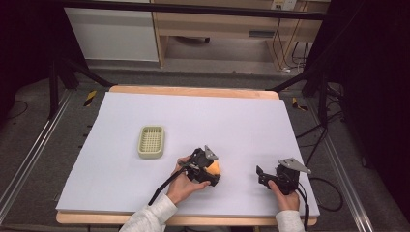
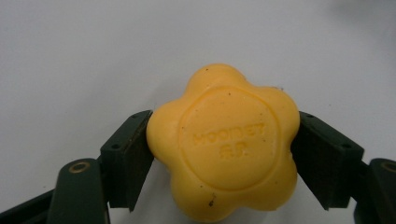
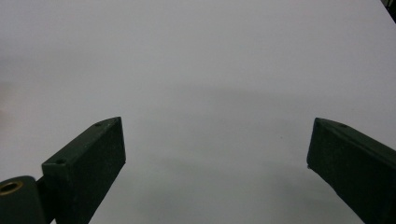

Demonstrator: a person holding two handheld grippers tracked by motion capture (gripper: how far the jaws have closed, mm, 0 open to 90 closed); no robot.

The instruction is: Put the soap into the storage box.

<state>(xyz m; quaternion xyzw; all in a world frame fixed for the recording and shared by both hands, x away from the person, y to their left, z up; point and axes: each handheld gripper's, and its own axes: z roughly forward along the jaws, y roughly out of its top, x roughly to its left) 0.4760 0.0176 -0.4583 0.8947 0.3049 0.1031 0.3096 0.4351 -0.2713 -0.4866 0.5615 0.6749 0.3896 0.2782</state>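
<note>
Left tool [image 2: 224,154] with both black jaws pressed against opposite sides of a yellow flower-shaped soap [image 2: 224,147], which it pinches just above the white worktop [image 2: 93,56]; the soap's upper face carries a raised round panel with embossed lettering too soft to read with certainty. In the high view the left tool [image 1: 209,170] sits near the middle of the worktop's front half, held by the person's left hand [image 1: 183,186], the soap [image 1: 214,167] showing as an orange-yellow patch at its tip. Right tool [image 3: 217,154] with jaws spread wide apart and nothing between them, over bare white surface; in the high view the right tool [image 1: 263,175] lies near the front right of the worktop, gripped by the right hand [image 1: 286,198], well apart from the left tool. A pale green slotted soap dish [image 1: 151,141] rests on the worktop [image 1: 217,116] to the left of the left tool, near but not touching it.
</note>
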